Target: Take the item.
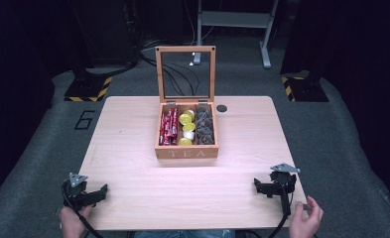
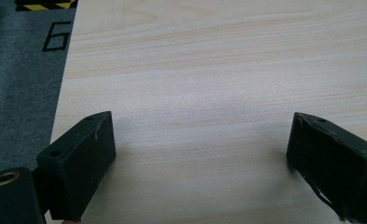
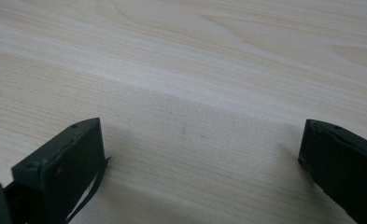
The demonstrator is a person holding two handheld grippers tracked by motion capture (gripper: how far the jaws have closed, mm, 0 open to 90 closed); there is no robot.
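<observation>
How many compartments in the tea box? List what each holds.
3 in the tea box: left, red packets; middle, yellow and white capsules; right, dark sachets. More may lie underneath.

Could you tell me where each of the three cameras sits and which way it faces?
High view: above the person's side, looking forward and down on the table and open tea box; both hands, left gripper and right gripper show.
Left gripper view: rides the left gripper, looking along its wide-apart jaws over bare tabletop and grey floor.
Right gripper view: rides the right gripper, jaws apart, over bare tabletop.
Shared: both gripper views show the wooden tabletop.
</observation>
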